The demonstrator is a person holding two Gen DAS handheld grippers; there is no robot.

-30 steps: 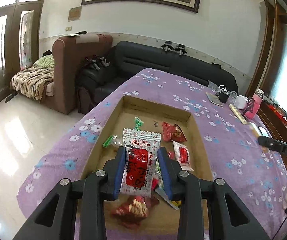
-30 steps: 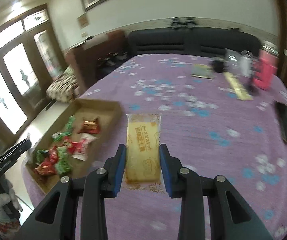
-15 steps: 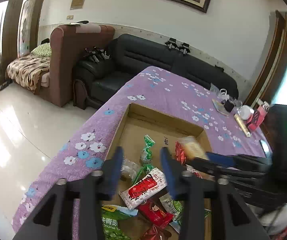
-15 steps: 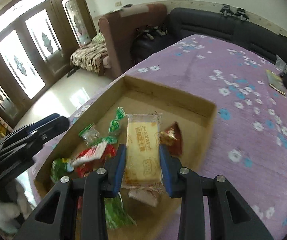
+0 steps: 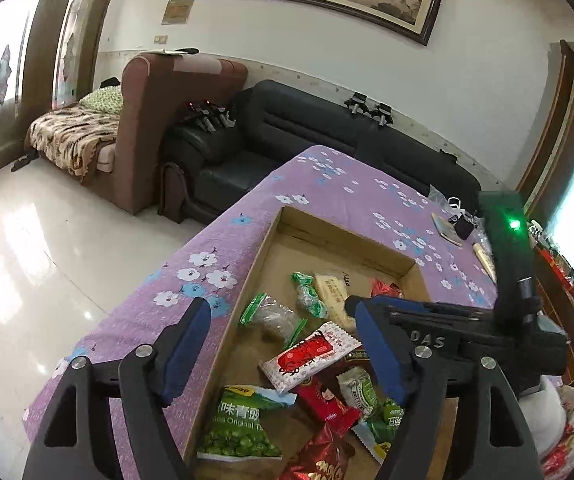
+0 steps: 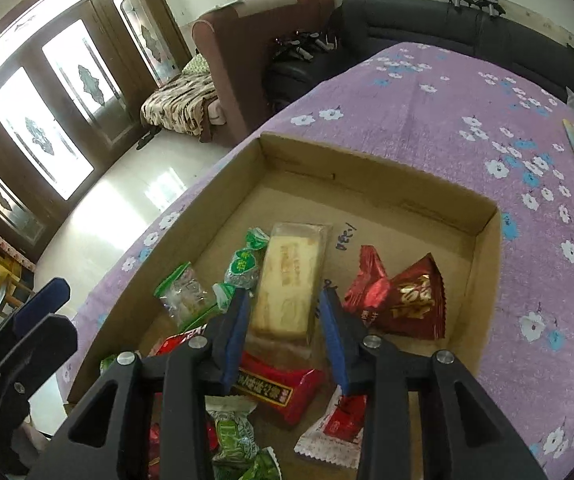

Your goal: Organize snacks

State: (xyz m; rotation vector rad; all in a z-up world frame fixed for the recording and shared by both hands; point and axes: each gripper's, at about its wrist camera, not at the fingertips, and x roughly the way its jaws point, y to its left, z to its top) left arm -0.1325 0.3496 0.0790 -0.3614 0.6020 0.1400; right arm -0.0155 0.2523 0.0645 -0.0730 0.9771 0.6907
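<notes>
A shallow cardboard box [image 6: 487,240] on the purple flowered table holds several wrapped snacks. My right gripper [image 6: 285,312] is open over the box; a pale yellow biscuit pack [image 6: 287,280] lies between its jaws on the box floor, free of both pads. The pack also shows in the left wrist view [image 5: 333,292]. My left gripper [image 5: 283,344] is wide open and empty above the box's near end, over a red-and-white sachet [image 5: 311,356]. The right gripper's body [image 5: 467,340] crosses that view at the right.
Red foil packets [image 6: 403,296] lie right of the biscuit pack, green candies [image 6: 243,264] left of it. A green pea bag [image 5: 239,428] sits at the box's near end. A notebook and small items [image 5: 455,228] stand at the table's far right. Sofas stand beyond.
My left gripper let go of the red-and-white sachet, which now lies in the box, and opened wide. My right gripper carried the biscuit pack over the box, lowered it and opened.
</notes>
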